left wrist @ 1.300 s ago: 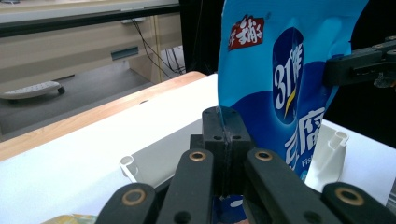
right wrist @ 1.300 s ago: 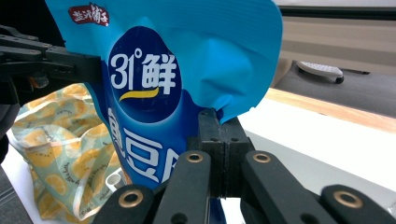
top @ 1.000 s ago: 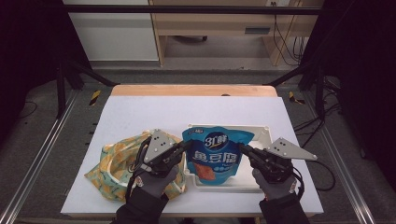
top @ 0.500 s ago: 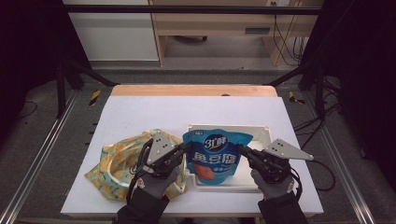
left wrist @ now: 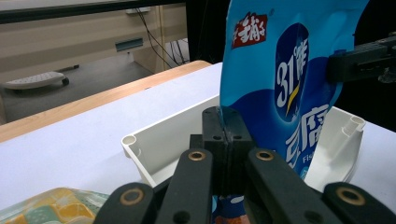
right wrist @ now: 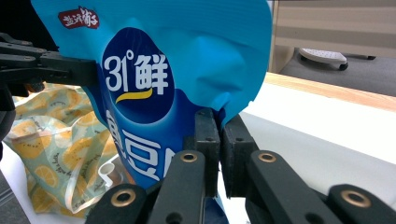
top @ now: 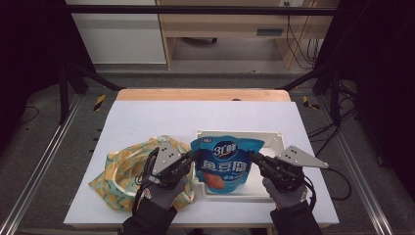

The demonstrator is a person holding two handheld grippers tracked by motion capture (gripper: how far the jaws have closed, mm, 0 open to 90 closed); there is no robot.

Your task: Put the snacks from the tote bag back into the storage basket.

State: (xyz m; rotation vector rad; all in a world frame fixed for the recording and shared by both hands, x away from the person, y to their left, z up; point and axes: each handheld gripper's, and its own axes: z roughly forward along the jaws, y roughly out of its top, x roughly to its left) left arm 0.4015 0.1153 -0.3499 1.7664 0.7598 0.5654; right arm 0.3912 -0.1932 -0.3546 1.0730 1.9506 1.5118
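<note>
Both grippers are pinching the blue pouch (top: 224, 164) by its 2 side edges, holding it upright over the white tray (top: 274, 142) near the table's (top: 147, 117) front edge. The left gripper (top: 195, 155) is clamping the pouch's left seam with its jaws pressed together on the film, as the left gripper view shows. The right gripper (top: 252, 156) is doing the same on the right seam, though its jaws have just been easing apart slightly; film is sitting between the pads, and a thin gap may be showing there, hard to tell.

Holding at 2 opposite edges is keeping the pouch flat and facing the person, probably so it is going into the tray squarely instead of folding.

The patterned bag (top: 122, 176) is lying at the table's front-left corner, just beside the left hand (top: 164, 191), so room on that side is tight. The tray's far wall and right rim are standing close around the pouch. The table's back half is offering free room for moving.
</note>
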